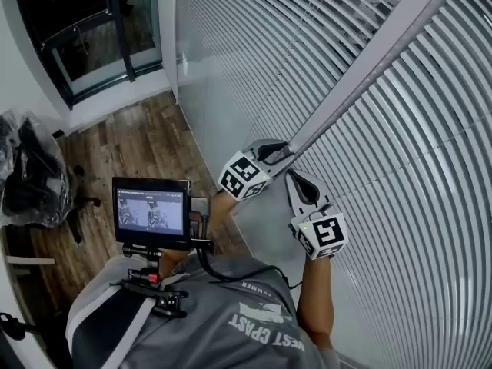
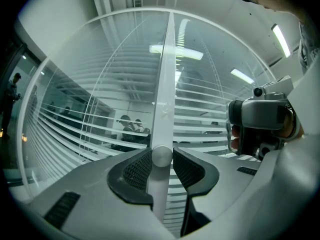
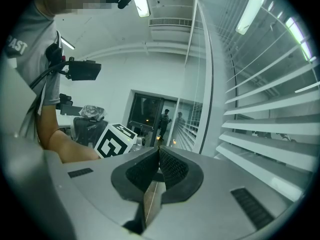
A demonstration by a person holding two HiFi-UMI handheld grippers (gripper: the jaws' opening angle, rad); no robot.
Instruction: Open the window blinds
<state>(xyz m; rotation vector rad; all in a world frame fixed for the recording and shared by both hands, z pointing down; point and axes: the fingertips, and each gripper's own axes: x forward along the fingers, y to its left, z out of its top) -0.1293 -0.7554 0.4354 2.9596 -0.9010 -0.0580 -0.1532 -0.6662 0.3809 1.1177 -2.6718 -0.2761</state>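
The white blinds (image 1: pixel 400 167) hung down over the window on the right, with gaps showing between the slats. Their pale rod (image 1: pixel 361 75) ran slantwise in front. The left tongs (image 1: pixel 278 154) were clamped on the rod's lower end, jaws partly apart. Just below, the right tongs (image 1: pixel 294 177) were clenched tip to tip, with nothing visible between.

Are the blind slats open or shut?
Open: the slats lie nearly flat with gaps between them, so you can see through.

Grey short-sleeved T-shirt (image 1: pixel 231 314) with white print. Chest-mounted monitor (image 1: pixel 151 211) with black cable (image 1: pixel 206 261). Left hand-held gripper (image 1: pixel 284 152) and right hand-held gripper (image 1: pixel 292 177): light grey shells, black textured pads (image 2: pixel 137 169), black-and-white marker cubes (image 1: pixel 244 177).
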